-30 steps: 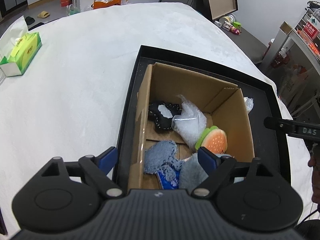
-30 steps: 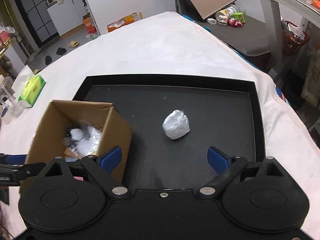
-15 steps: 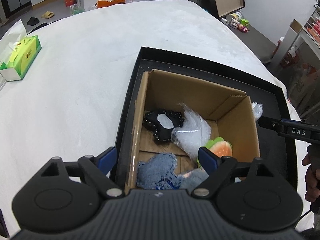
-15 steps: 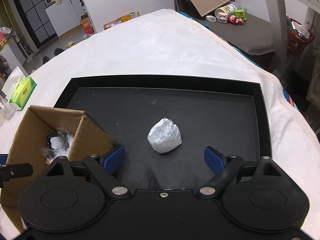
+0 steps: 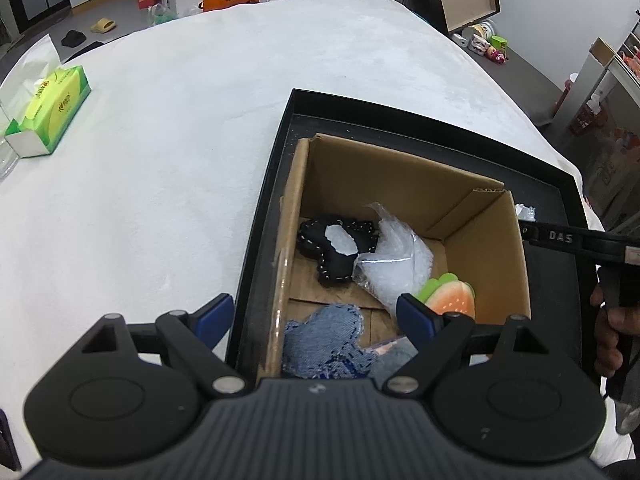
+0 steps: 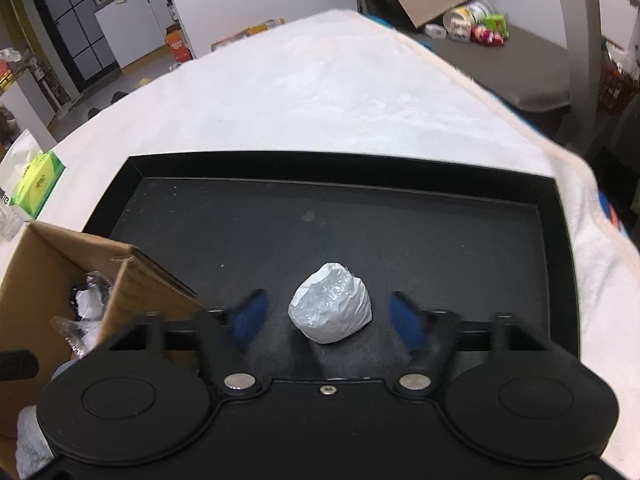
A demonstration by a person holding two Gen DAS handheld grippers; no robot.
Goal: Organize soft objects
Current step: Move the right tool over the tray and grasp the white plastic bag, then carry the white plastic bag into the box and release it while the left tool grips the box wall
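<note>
Straddling a crumpled white plastic bundle (image 6: 330, 309) on the black rectangular tray (image 6: 552, 240), the right gripper (image 6: 327, 312) stood open; the left gripper (image 5: 316, 318) gaped, empty, over the brown cardboard box (image 5: 400, 168).

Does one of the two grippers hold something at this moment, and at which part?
Nothing is held. The right gripper is open around the white wad, not touching it. The left gripper is open above the box.

my right gripper (image 6: 327, 316) fingers motion-blurred | cardboard box (image 6: 36, 264) cut by left frame edge | grey plush (image 5: 394, 360) half hidden behind my left gripper (image 5: 316, 322) | wrapped white bundle (image 5: 525, 213) mostly behind box wall
</note>
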